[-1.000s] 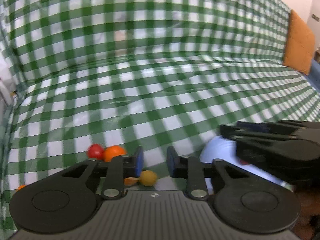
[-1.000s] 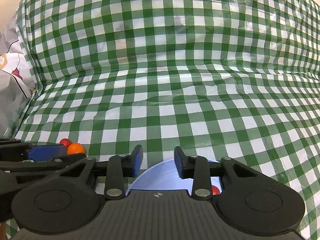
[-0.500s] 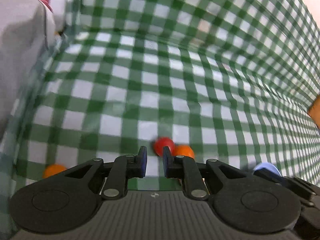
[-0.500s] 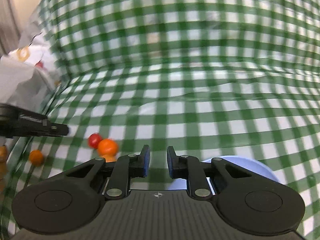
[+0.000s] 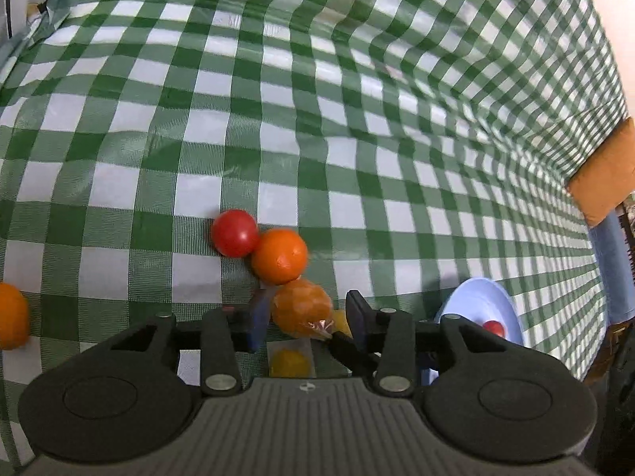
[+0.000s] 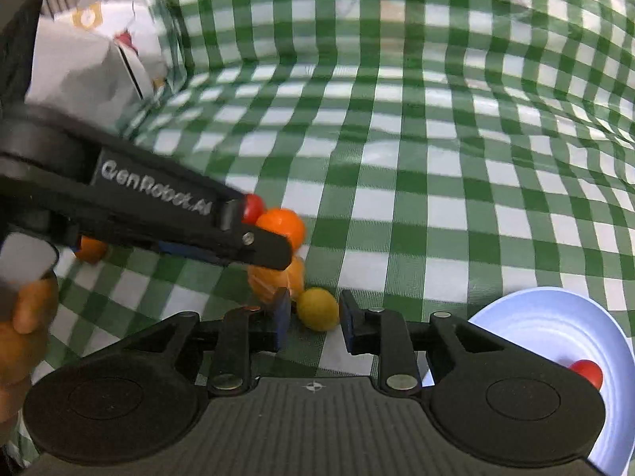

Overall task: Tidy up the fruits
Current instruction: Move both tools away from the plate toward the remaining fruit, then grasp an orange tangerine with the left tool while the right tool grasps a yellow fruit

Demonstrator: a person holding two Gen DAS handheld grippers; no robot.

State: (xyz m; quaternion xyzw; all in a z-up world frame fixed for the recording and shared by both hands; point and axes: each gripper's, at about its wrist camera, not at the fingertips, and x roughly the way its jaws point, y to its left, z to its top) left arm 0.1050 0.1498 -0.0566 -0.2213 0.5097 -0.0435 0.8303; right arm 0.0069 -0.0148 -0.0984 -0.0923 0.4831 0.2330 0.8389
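A cluster of fruit lies on the green checked cloth: a red tomato (image 5: 234, 233), a smooth orange (image 5: 279, 256), a wrapped peeled orange (image 5: 302, 308) and a small yellow fruit (image 6: 318, 309). My left gripper (image 5: 303, 319) is open, its fingers either side of the wrapped orange. My right gripper (image 6: 311, 317) is open around the yellow fruit, which sits between its fingers. A light blue plate (image 6: 555, 329) at the right holds a small red fruit (image 6: 586, 371). Another orange (image 5: 12, 315) lies at the far left.
A white printed bag (image 6: 91, 51) stands at the back left. An orange cushion (image 5: 603, 174) sits at the far right edge of the cloth. The left gripper's body (image 6: 139, 206) crosses the right wrist view above the fruit.
Both grippers have opened wider and moved down to the fruit cluster. The left now brackets the wrapped orange, the right brackets the yellow fruit.
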